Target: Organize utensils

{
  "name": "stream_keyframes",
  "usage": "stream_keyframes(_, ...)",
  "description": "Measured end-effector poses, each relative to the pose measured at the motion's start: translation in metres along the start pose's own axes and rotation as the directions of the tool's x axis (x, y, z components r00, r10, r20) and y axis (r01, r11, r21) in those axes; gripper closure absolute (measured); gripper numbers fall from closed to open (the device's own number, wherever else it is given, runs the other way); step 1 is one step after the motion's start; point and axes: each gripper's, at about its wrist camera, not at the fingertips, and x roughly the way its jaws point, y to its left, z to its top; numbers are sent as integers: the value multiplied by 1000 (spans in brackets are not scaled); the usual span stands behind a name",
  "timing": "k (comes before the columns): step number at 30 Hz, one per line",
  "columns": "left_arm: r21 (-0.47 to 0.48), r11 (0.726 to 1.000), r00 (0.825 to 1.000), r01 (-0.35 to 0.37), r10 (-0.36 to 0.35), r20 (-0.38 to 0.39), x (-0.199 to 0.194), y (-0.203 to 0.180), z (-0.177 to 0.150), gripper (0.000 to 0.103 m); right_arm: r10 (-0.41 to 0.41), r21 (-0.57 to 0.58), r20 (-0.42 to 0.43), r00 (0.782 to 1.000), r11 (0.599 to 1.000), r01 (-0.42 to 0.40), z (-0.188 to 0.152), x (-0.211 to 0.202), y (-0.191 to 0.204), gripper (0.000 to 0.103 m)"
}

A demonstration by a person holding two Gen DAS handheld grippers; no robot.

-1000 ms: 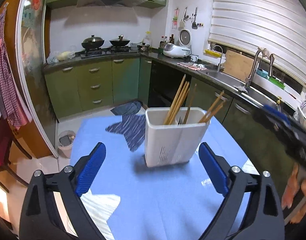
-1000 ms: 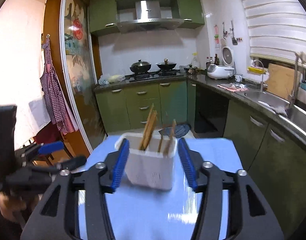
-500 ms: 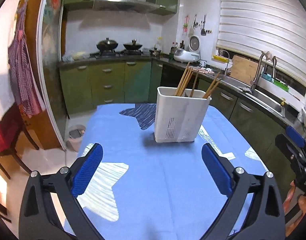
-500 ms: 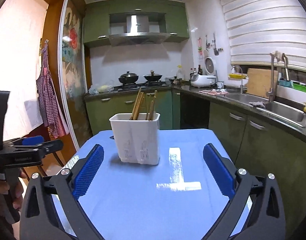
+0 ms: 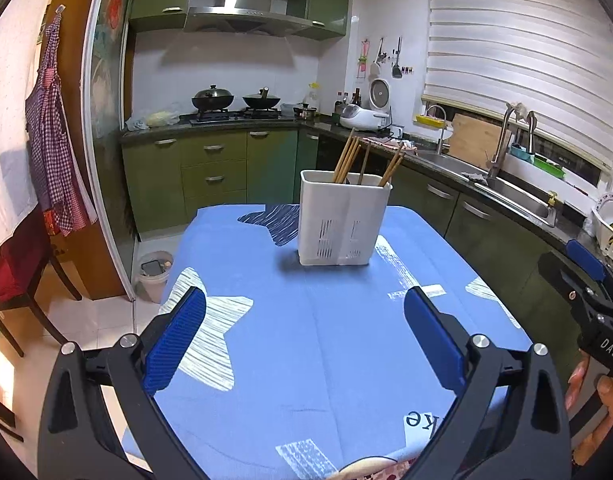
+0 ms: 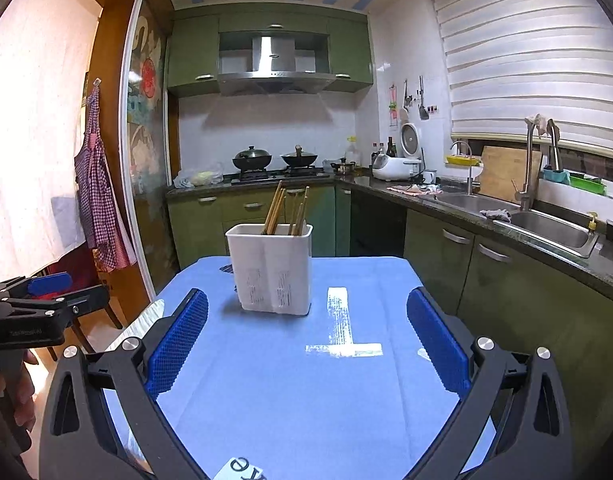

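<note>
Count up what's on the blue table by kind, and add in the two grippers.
White utensil holder: 1
Wooden chopsticks in the holder: at least 5 sticks show above its rim; the exact number is unclear
Grippers: 2, the left gripper and the right gripper, both open and empty
Total: 3 countable items, plus the chopsticks, on the blue tablecloth.

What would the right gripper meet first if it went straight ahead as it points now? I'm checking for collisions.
Probably the white utensil holder with chopsticks, standing on the blue tablecloth, slightly left of centre between the open jaws of the right gripper. Depth is uncertain.
</note>
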Motion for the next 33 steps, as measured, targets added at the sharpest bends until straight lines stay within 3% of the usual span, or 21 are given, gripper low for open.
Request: stream_keyframes(33,-10,1000,1000,-14,14,17,-19,7,-4,8,28,-14,-15,999,999,-29,7,-5,11,5)
